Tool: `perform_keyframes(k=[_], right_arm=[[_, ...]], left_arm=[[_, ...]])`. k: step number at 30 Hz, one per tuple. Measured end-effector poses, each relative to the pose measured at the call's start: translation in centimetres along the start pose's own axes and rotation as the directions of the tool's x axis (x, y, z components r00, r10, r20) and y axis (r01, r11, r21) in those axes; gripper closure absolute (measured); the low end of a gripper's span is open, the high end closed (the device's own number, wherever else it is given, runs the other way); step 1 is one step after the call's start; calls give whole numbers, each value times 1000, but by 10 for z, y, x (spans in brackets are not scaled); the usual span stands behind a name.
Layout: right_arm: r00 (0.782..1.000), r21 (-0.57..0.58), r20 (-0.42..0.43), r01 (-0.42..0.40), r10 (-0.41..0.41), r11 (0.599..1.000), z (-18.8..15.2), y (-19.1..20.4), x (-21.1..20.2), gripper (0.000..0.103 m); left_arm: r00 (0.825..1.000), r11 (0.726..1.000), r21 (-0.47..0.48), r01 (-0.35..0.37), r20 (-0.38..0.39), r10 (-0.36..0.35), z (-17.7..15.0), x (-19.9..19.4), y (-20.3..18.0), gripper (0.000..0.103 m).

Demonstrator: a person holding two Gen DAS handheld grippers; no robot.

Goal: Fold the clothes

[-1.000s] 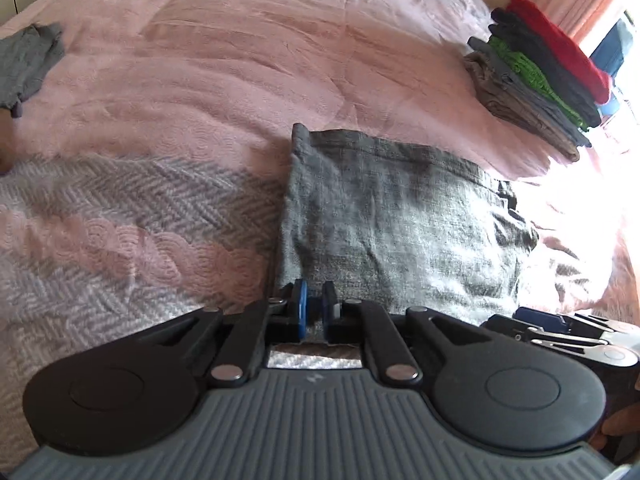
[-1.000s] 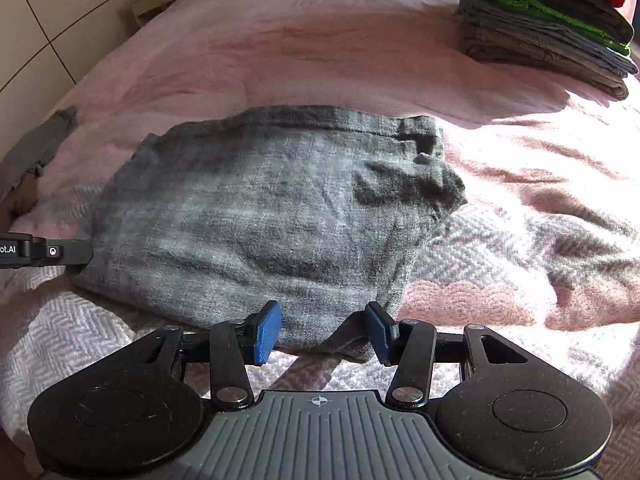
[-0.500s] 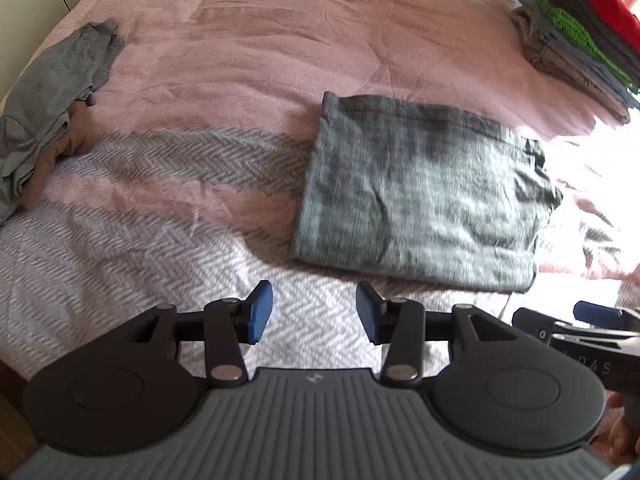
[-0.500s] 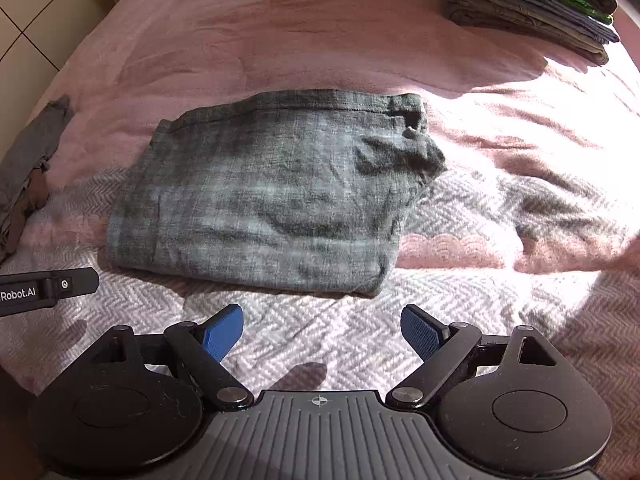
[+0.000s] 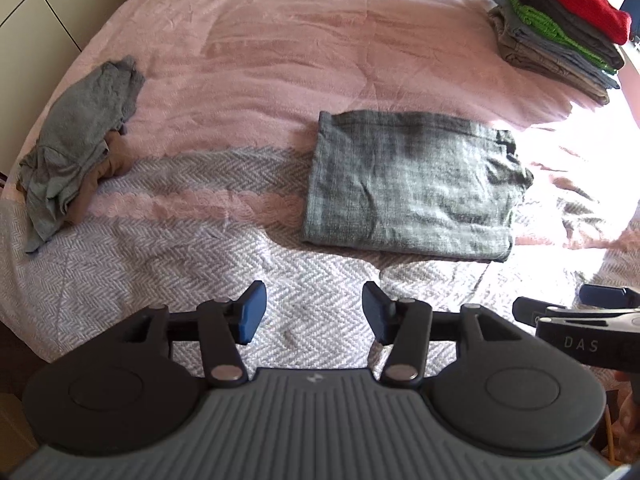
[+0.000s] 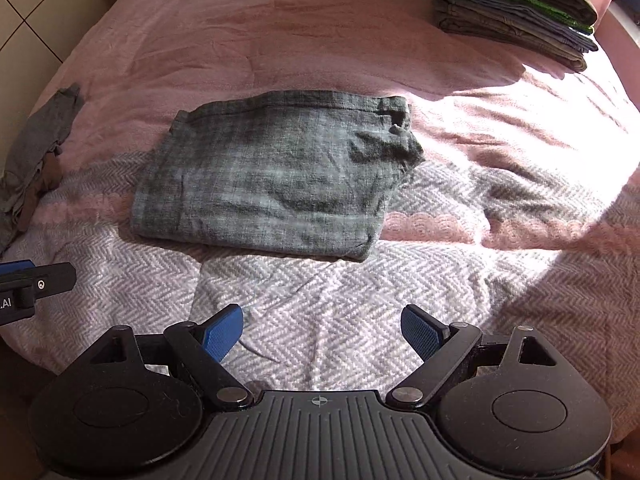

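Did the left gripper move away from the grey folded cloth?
Yes. The left gripper backed off toward the bed's near edge; a second ago its jaws were shut at the cloth, and now they are open over bare bedspread.

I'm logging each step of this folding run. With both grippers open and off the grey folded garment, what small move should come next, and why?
Probably bring both grippers back down to the grey folded garment to carry it to the stack of folded clothes. It lies flat in a neat rectangle, the left gripper and right gripper are open and empty, and a crumpled grey garment waits at the left.
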State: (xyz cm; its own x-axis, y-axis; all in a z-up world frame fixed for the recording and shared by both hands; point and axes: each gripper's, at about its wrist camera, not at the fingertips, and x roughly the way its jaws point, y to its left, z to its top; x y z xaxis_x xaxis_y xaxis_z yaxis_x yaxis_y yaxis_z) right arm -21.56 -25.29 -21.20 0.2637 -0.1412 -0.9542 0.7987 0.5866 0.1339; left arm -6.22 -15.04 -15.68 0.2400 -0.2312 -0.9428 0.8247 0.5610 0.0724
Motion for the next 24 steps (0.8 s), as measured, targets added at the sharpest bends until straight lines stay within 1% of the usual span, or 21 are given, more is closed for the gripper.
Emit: perform_keyframes(k=[5,12,18,24], right_arm=[[999,-13,31,-11,11,1000,1,6,-20,14],[997,-42,77,-21,25,999,5,13,-46,14],[995,-69,92,-26,32,997,11,16,-58,14],[997,-79,75,-20,26,997,16,20,-56,14]], left_arm=[[999,1000,10,4,44,-4,0,-19,-3,52],[998,1000,10,4,68,-5,-6,-36,-10,51],[998,1000,7,-6,60,6,-4,-44,-11,50],[1000,1000,21,-5,30,4,5,-39,-10,50]])
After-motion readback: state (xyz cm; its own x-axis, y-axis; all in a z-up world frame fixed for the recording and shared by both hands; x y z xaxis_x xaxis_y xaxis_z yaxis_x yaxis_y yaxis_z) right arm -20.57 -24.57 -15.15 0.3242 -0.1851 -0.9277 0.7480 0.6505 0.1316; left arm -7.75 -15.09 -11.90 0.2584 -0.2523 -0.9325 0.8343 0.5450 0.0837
